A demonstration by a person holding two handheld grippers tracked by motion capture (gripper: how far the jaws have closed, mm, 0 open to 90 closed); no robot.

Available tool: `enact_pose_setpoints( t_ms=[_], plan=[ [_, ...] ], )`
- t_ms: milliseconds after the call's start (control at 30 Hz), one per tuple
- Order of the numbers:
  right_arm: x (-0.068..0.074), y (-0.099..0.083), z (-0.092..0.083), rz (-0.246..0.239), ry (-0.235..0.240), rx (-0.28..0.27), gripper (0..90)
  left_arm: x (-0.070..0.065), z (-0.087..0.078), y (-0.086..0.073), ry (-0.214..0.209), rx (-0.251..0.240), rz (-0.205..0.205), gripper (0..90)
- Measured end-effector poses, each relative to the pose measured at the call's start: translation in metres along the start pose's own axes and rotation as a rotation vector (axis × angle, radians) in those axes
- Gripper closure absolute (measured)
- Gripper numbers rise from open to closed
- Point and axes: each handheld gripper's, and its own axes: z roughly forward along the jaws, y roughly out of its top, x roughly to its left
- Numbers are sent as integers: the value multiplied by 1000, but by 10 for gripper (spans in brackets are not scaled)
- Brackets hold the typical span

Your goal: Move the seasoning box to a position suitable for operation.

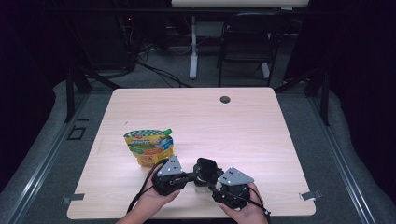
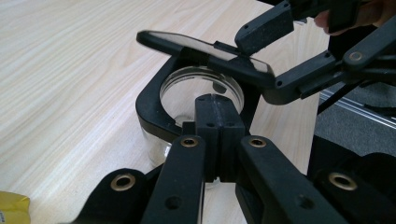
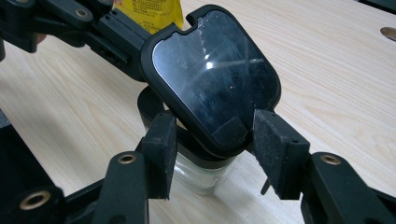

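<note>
**Jar lid tilted up between our two grippers**

We have a small glass jar (image 2: pixel 187 100) with a black collar standing on the surface (image 1: pixel 243 126), near its front edge and between our two hands. Its black lid (image 3: pixel 215 79), squarish with a glossy top, is tilted up over the jar's mouth, raised on the side away from our left gripper.

Our left gripper (image 2: pixel 218 126) has its jaws fully closed, pressed together at the jar's black rim; we cannot tell whether anything is pinched between them. Our right gripper (image 3: pixel 212 140) has its jaws fairly wide, one on each side of the lid's lower edge. A gap shows between the pads and the lid, so it has no hold on it.

Just behind our left hand (image 1: pixel 156 198), a yellow and green pouch (image 1: pixel 149 145) with a green cap stands on the surface, near the jar but apart from it.
</note>
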Motion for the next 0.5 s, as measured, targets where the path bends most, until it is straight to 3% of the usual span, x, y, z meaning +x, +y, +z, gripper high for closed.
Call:
enact_pose_setpoints(
  t_ms=[500],
  plan=[
    [-4, -1, -7, 26, 0, -30, 523, 1, 3, -3, -2, 8, 0, 900]
  ],
)
